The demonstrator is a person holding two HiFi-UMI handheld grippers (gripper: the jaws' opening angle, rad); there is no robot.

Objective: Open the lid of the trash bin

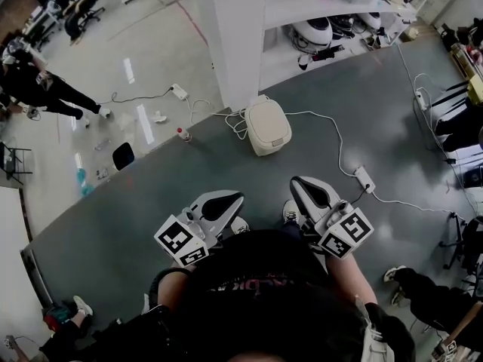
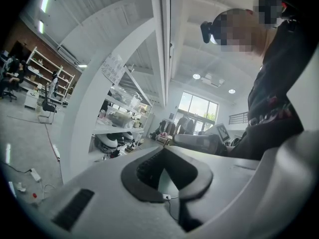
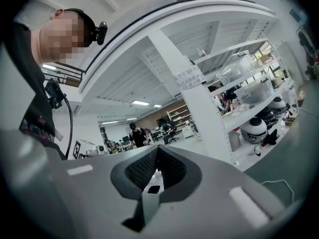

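A cream trash bin [image 1: 266, 125] with its lid down stands on the grey floor at the foot of a white pillar, seen only in the head view. Both grippers are held level in front of the person, well short of the bin. My left gripper [image 1: 234, 199] is to the bin's lower left, its jaws together with nothing between them. My right gripper [image 1: 296, 182] is to the lower right, also shut and empty. The left gripper view shows the left gripper [image 2: 163, 149] with its black pads meeting at the tip. In the right gripper view the right gripper [image 3: 157, 148] is closed the same way.
A white pillar [image 1: 226, 36] and shelves [image 1: 332, 21] stand behind the bin. A white cable runs from the bin to a power strip [image 1: 364, 179] on the right. Another power strip [image 1: 179, 91], a black disc [image 1: 123, 155] and small bottles lie left. People sit at the edges.
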